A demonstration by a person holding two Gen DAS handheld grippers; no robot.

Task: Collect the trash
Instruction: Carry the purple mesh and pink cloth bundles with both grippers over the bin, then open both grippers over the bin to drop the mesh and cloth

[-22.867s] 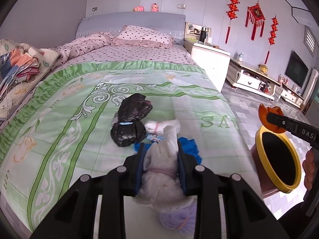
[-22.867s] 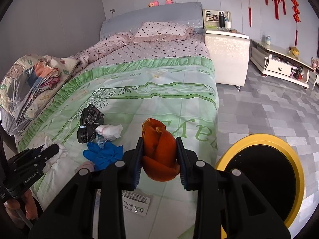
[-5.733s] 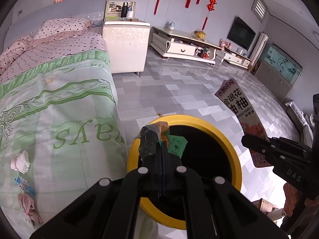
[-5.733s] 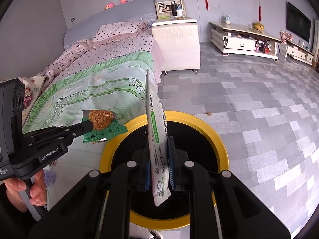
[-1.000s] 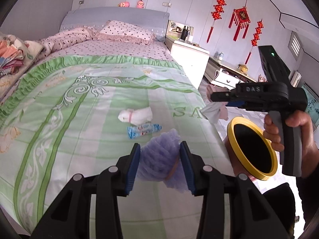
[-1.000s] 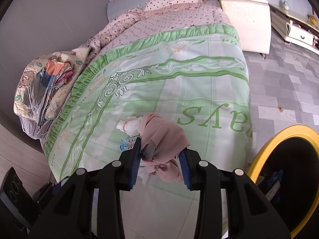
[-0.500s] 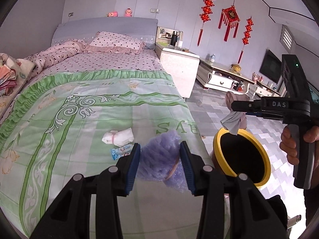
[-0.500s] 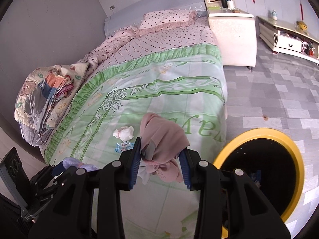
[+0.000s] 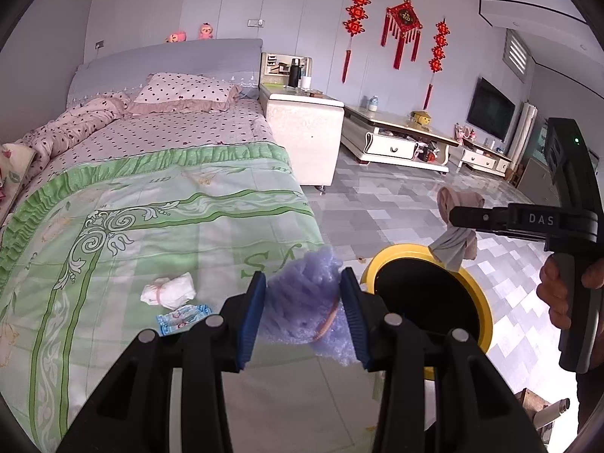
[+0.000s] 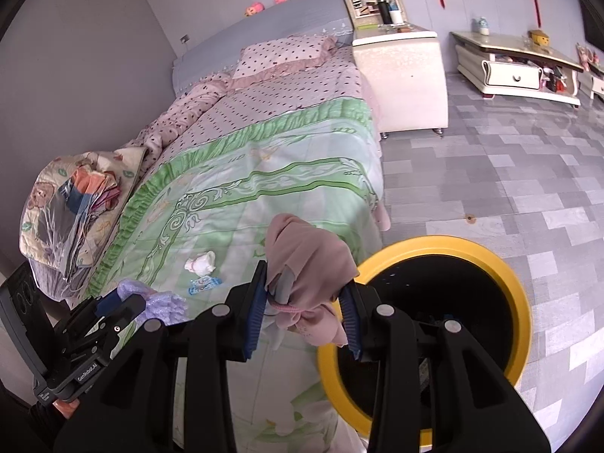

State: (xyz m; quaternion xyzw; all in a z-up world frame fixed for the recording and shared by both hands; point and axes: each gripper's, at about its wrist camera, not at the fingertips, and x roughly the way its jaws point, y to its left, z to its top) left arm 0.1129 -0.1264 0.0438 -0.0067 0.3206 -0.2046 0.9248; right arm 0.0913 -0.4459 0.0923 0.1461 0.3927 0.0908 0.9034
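The left gripper (image 9: pixel 305 304) is clamped on a purple foam wad (image 9: pixel 302 302), pinched between both blue pads. Ahead and to the right of its fingers stands the yellow-rimmed trash bin (image 9: pixel 487 313); ahead to the left, on the green bedspread (image 9: pixel 151 226), lie a white tissue bundle (image 9: pixel 168 291) and a small blue wrapper (image 9: pixel 181 315). Only this view shows the right gripper from the side, its pink cloth dangling over the bin's rim. The right wrist view alone shows the bin's inside (image 10: pixel 426 302), just right of the fingers, where the right gripper (image 10: pixel 306 309) grips the pink cloth (image 10: pixel 305 264). A second ago both loads hung over the bedspread; now the bin sits much closer.
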